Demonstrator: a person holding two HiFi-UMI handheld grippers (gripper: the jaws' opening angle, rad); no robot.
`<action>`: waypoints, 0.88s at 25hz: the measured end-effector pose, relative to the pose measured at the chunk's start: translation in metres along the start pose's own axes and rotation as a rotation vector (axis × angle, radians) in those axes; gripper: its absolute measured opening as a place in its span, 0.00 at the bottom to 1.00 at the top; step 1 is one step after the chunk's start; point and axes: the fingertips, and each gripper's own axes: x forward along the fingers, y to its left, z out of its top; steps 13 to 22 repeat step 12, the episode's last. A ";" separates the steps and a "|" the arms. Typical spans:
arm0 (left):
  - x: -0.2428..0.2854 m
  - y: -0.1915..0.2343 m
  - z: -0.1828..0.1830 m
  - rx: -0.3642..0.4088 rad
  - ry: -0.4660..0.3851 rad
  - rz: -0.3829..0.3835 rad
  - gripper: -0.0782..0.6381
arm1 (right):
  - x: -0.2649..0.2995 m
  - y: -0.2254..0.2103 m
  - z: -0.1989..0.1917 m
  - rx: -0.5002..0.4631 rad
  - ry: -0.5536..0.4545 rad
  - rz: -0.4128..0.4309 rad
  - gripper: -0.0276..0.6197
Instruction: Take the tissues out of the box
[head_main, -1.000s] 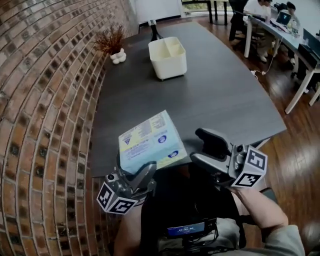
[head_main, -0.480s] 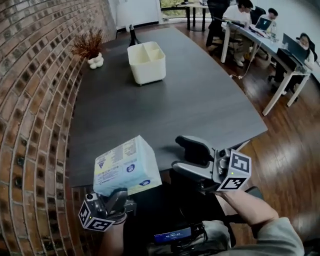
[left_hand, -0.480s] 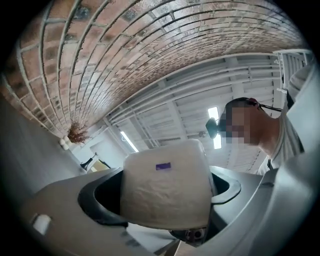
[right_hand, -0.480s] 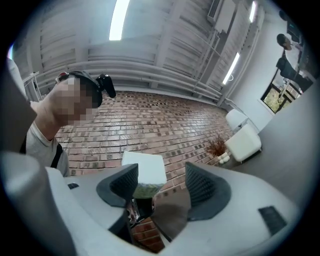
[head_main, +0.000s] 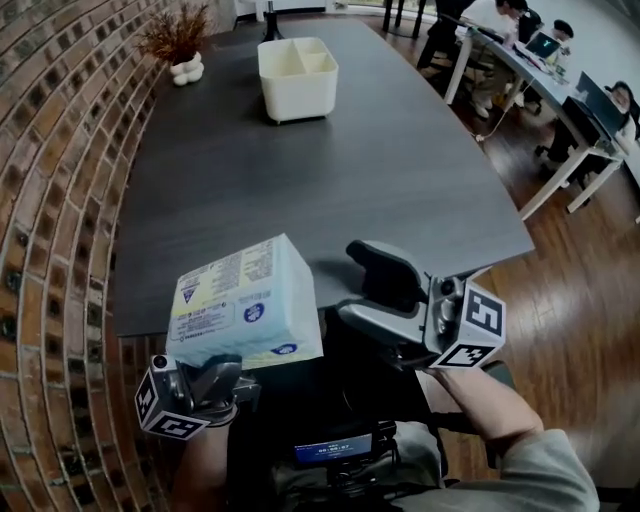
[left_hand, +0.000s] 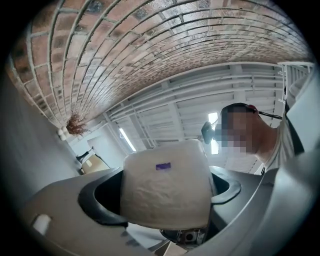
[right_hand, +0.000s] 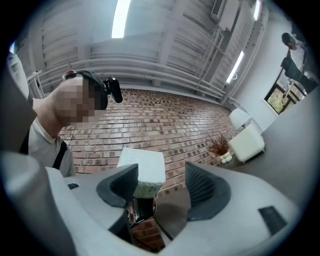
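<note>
Up and toward the person's left goes the tissue pack (head_main: 245, 300), which lay at the table's near edge a second ago and now hangs clear above that edge. It is one soft, blocky pack in crinkled plastic wrap, pale blue and yellow with print on its top face; its end is plain white with a small purple mark. The left gripper (head_main: 215, 378) holds it from below, its two dark curved fingers spread wide and pressed against the pack's sides. The right gripper (head_main: 372, 292) hovers just beside the pack, its two ribbed fingers apart with nothing between them. On the smooth dark grey table (head_main: 380, 170) stands one white plastic bin (head_main: 297, 80), square-cornered and divided inside, well apart from the pack. One dried plant (head_main: 178, 35) sits in a lumpy white vase (head_main: 186, 70) by the rough brick wall (head_main: 60, 200).
</note>
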 end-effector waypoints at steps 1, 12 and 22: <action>0.000 0.000 0.000 -0.006 0.000 0.000 0.79 | 0.000 0.000 0.000 -0.001 0.003 -0.001 0.51; -0.001 0.001 -0.001 -0.031 -0.002 -0.002 0.79 | 0.001 0.004 -0.002 -0.001 0.003 0.009 0.51; -0.001 0.001 -0.001 -0.031 -0.002 -0.002 0.79 | 0.001 0.004 -0.002 -0.001 0.003 0.009 0.51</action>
